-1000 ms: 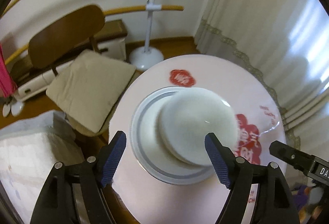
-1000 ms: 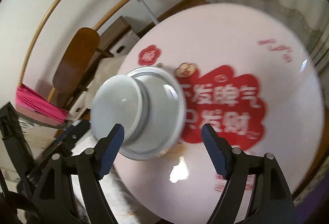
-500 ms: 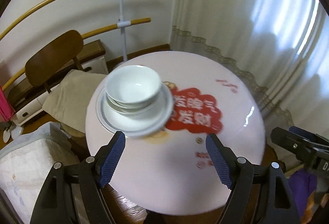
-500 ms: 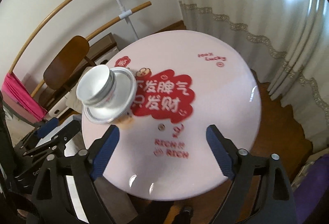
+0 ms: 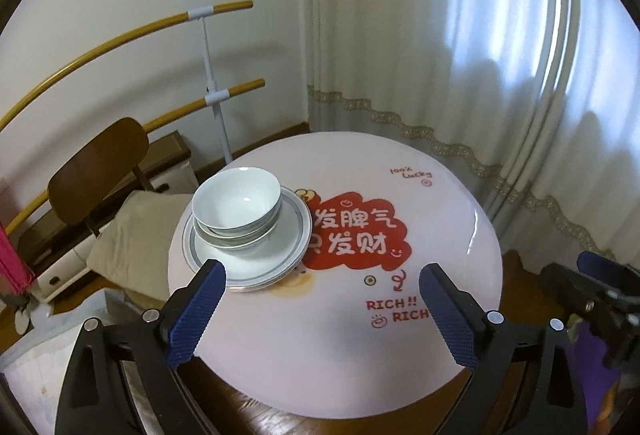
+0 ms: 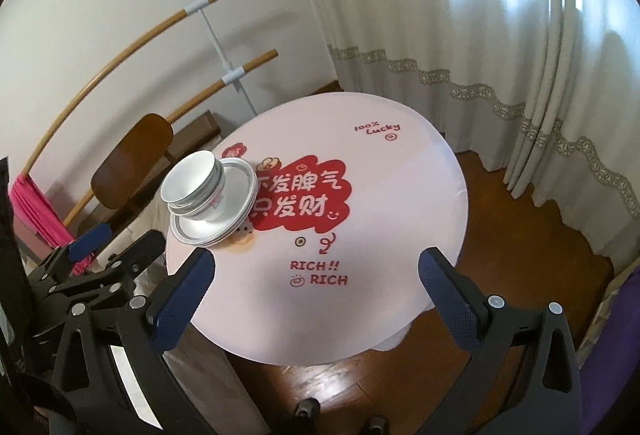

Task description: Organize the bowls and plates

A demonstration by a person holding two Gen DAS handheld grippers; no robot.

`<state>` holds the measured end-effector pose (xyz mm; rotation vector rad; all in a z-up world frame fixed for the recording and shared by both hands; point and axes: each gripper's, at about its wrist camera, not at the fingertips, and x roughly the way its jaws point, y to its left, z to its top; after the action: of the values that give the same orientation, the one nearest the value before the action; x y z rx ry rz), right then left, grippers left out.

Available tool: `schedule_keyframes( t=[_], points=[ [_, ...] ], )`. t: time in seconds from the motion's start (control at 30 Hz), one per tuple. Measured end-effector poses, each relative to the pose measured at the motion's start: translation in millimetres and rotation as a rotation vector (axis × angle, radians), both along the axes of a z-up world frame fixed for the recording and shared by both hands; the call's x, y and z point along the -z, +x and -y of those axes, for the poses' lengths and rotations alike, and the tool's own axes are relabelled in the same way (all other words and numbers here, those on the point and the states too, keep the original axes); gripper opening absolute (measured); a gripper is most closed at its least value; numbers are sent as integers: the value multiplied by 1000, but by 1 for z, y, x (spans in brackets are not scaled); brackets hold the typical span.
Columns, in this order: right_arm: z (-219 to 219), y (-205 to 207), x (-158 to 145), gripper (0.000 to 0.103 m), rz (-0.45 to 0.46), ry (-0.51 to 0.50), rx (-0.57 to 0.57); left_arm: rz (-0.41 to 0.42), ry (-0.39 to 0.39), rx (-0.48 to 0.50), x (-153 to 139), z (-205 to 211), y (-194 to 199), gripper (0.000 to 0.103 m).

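Pink table [image 5: 340, 347] reading "RICH!! RICH", "100% Lucky", both tools [image 5: 324, 311] [image 6: 320, 299] wide apart, empty

1. A room in a home is shown, seemingly a dining corner.
2. A round table [image 5: 460, 235], covered with a pink printed cloth, is seen at the centre of the frame; stacked bowls [image 5: 236, 205] and plates [image 5: 280, 255] are set on it.
3. Long pale curtains [image 5: 460, 55] with a lace trim are hung across the right of the frame.
4. A wooden chair [image 5: 100, 171] with a beige cushion [image 5: 136, 235] is placed at the left, before a white wall.
5. A wooden floor [image 6: 500, 235] is seen at the lower right.
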<state>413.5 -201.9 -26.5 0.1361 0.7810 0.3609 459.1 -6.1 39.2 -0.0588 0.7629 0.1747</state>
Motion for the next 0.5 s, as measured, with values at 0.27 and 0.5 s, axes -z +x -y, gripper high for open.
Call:
schedule_keyframes(
  t=[0.27, 0.5],
  points=[
    [-14, -31, 42, 103, 89, 23, 34, 90, -14, 32, 56, -25, -25, 99],
    [-28, -77, 74, 103, 193, 30, 46, 218, 25, 53, 92, -28, -75, 102]
  ],
)
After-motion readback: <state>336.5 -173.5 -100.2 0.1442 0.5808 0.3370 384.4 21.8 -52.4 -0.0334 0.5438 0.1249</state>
